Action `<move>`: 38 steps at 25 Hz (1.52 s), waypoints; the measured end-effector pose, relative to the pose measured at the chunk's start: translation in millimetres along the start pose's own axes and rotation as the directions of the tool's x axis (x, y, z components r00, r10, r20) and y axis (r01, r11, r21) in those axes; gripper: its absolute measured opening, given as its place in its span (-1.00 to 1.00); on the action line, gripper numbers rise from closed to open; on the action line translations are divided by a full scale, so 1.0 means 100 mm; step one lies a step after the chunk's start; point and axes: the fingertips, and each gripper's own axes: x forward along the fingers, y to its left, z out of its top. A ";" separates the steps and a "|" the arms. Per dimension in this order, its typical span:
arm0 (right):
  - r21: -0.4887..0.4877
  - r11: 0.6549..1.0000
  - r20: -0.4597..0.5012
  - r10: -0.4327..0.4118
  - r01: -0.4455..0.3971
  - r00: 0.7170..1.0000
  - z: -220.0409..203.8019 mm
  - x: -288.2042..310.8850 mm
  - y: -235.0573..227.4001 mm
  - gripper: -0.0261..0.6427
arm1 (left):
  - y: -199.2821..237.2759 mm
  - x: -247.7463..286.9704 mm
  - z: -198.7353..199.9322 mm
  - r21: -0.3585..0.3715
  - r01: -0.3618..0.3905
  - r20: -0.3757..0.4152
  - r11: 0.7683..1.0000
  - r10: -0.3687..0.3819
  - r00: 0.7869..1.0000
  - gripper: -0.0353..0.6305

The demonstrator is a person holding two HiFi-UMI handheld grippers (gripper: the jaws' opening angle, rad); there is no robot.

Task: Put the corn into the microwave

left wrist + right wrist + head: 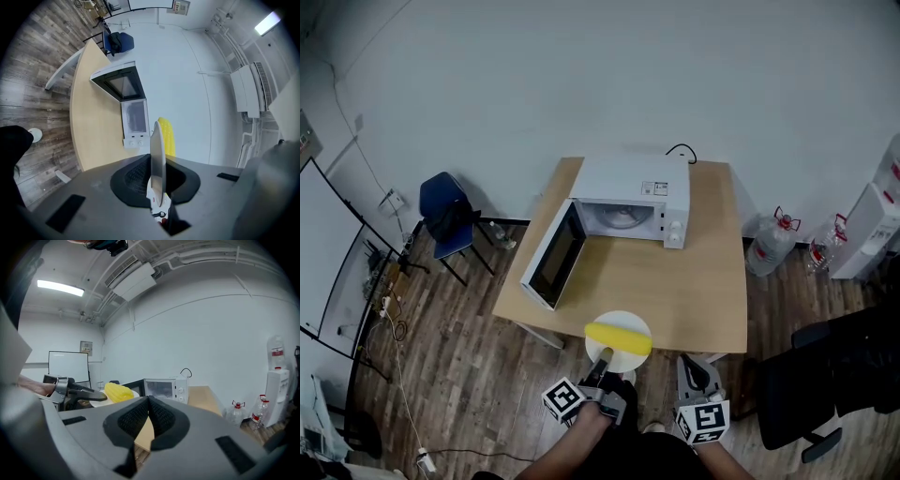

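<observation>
A yellow corn cob [619, 337] lies on a white plate [623, 317] held over the near edge of the wooden table [694, 291]. My left gripper [603, 356] is shut on the plate's near rim. In the left gripper view the plate [157, 140] stands edge-on between the jaws of the left gripper [156, 163], with the corn [167, 136] beside it. The white microwave [633, 192] sits at the table's far side, its door [553, 258] swung open to the left. My right gripper [694, 370] is shut and empty, to the right of the plate. The right gripper view shows the right gripper [148, 401], the corn [117, 392] and the microwave [164, 389].
A blue chair [448, 220] stands left of the table, and a black office chair [825, 384] at the right. Water bottles [772, 242] and a dispenser [872, 230] stand by the right wall. A whiteboard [337, 262] lines the left side.
</observation>
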 end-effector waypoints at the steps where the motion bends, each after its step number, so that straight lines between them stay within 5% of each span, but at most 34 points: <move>1: 0.000 1.000 -0.006 -0.002 0.002 1.000 0.00 0.05 -0.01 -0.74 | 0.01 0.06 0.02 -0.002 0.005 -0.006 1.000 -0.005 1.000 -0.81; 6: -0.006 1.000 -0.039 0.013 -0.014 0.999 0.07 0.37 -0.04 -0.74 | 0.06 0.36 0.19 -0.048 0.031 -0.010 0.998 -0.032 0.999 -0.81; 20: -0.009 0.999 -0.091 0.038 -0.039 0.995 0.41 1.70 -0.27 -0.74 | 0.32 1.22 0.85 -0.003 -0.027 -0.092 1.000 0.027 0.995 -0.81; 26: -0.098 0.995 -0.079 0.005 -0.013 0.997 0.64 2.18 -0.27 -0.74 | 0.48 1.57 1.09 0.010 -0.064 -0.136 0.998 0.065 0.989 -0.81; 38: -0.083 0.994 -0.129 -0.077 0.066 0.989 0.68 2.83 -0.42 -0.74 | 0.72 2.34 1.46 0.033 -0.056 -0.180 0.998 0.061 0.982 -0.81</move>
